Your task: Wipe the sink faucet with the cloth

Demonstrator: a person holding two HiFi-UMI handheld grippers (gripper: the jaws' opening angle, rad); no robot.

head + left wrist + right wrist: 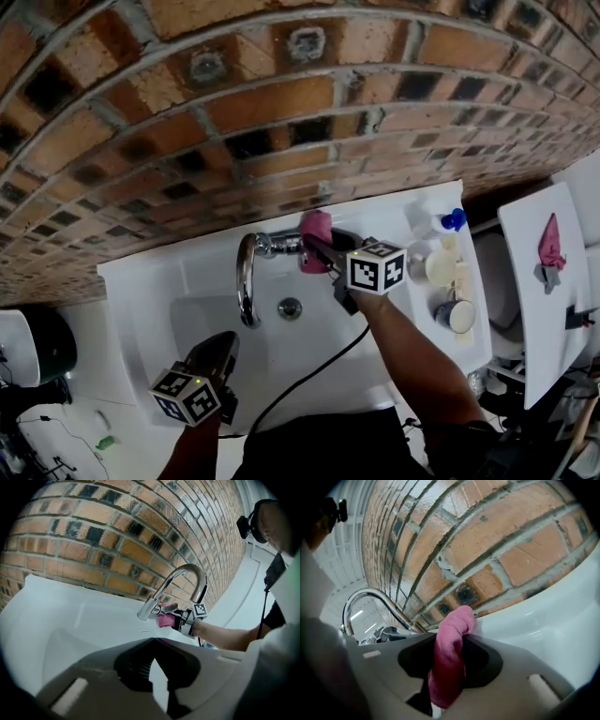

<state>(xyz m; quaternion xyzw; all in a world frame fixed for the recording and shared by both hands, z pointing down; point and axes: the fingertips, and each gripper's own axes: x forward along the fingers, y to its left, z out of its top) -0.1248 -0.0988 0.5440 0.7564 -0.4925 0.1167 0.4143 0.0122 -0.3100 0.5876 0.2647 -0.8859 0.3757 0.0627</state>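
Note:
A chrome arched faucet (247, 281) stands at the back of the white sink (178, 281), against the brick wall. My right gripper (321, 249) is shut on a pink cloth (316, 234) and presses it against the faucet's base and handle. In the right gripper view the cloth (449, 665) sticks up between the jaws, with the faucet arch (365, 595) to the left. My left gripper (228, 339) hangs over the sink's front edge, shut and holding nothing. The left gripper view shows the faucet (180, 576), the cloth (165, 619) and the right gripper (178, 620) ahead.
The drain (290, 307) lies below the spout. A blue-capped bottle (442, 222), a pale cup (441, 267) and a dark cup (457, 316) stand on the sink's right ledge. Another pink cloth (550, 242) lies on a white surface at the right. A black cable (309, 375) trails across the basin.

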